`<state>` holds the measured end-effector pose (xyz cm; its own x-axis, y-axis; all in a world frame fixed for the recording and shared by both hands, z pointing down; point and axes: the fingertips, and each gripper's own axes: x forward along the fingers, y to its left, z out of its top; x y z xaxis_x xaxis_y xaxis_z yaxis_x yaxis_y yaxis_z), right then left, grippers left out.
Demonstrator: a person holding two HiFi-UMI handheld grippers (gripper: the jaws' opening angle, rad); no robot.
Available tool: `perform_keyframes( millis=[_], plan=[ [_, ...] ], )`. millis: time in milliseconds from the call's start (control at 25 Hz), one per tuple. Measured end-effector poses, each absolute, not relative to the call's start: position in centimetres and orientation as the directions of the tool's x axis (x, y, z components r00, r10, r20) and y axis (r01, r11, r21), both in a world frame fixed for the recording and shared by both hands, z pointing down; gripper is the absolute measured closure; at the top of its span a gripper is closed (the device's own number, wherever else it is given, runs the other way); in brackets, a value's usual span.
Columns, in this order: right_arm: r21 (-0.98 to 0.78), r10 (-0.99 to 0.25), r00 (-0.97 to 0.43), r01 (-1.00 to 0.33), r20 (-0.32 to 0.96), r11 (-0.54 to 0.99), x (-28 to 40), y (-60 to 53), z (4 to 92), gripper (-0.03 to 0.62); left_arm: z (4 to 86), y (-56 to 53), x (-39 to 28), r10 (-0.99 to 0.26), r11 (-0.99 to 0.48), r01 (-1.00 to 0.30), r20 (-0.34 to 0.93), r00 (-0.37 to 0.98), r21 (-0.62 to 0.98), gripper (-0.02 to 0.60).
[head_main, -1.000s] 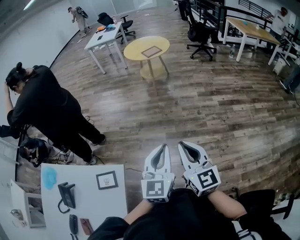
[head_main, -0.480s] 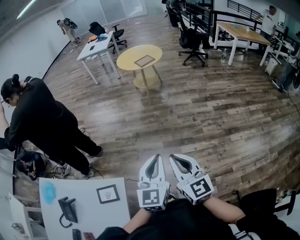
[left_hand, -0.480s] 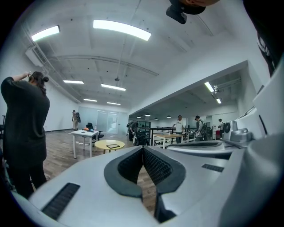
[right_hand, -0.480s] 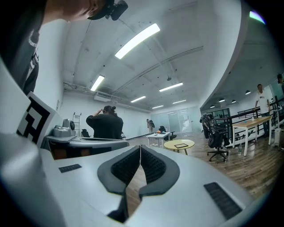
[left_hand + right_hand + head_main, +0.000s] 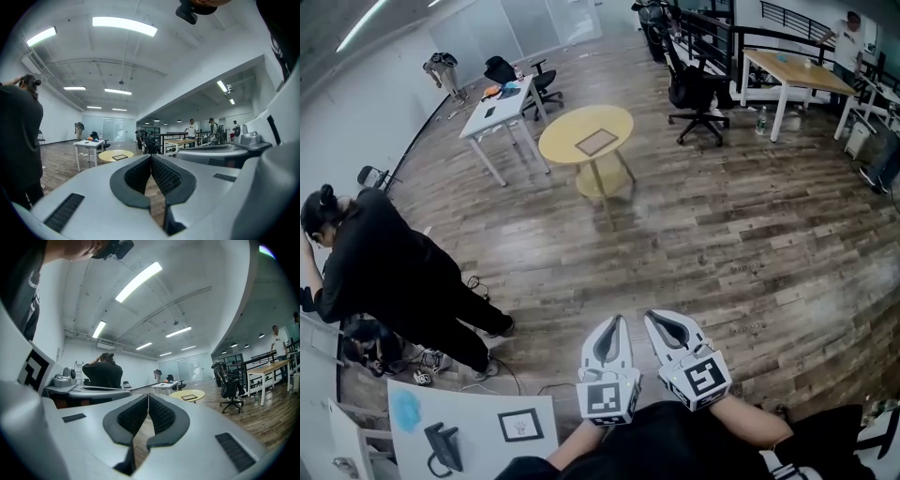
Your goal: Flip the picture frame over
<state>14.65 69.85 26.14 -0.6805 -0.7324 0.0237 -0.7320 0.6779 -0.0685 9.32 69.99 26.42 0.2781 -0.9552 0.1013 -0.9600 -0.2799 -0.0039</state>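
Note:
A dark picture frame (image 5: 596,142) lies flat on a round yellow table (image 5: 572,127) far ahead across the wood floor; it also shows small in the left gripper view (image 5: 119,157) and the right gripper view (image 5: 190,396). A second small frame (image 5: 518,425) lies on a white table (image 5: 478,441) at the lower left. My left gripper (image 5: 616,322) and right gripper (image 5: 652,318) are held side by side close to my body, pointing roughly level toward the round table. Both are shut with nothing between the pads (image 5: 161,174) (image 5: 159,413).
A person in black (image 5: 384,272) stands at the left beside the white table, which carries a desk phone (image 5: 442,443). Farther off are a white desk (image 5: 502,103), office chairs (image 5: 698,89) and a wooden desk (image 5: 792,70). Open wood floor (image 5: 722,234) lies between me and the round table.
The whole view has advanced toward the round table, which now sits lower in the head view. The white table has slid toward the bottom-left corner. Both grippers stay shut, side by side.

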Motion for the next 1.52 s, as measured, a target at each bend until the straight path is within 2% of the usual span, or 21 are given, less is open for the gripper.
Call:
perform_keyframes(
  millis=[480,880,1160,1520],
  plan=[
    [-0.104,-0.727,-0.687,-0.722,-0.007,0.684,19.1,57.8,25.6,0.574,25.9,58.7,12.6,-0.966,-0.235,-0.971,0.118,0.229,-0.043,0.558],
    [-0.111,-0.732,-0.682,-0.727,-0.009,0.678,18.3,51.7,25.9,0.574,26.3,52.6,11.8,-0.965,-0.244,-0.968,0.116,0.236,-0.058,0.558],
    [-0.091,-0.734,-0.679,-0.732,0.019,0.675,14.7,44.9,26.4,0.574,26.9,45.4,8.4,-0.96,-0.261,-0.965,0.118,0.255,-0.037,0.558],
    [-0.056,-0.723,-0.689,-0.725,0.048,0.687,6.0,34.8,26.0,0.574,25.8,35.6,0.9,-0.958,-0.273,-0.962,0.091,0.273,0.012,0.558]
  ],
)
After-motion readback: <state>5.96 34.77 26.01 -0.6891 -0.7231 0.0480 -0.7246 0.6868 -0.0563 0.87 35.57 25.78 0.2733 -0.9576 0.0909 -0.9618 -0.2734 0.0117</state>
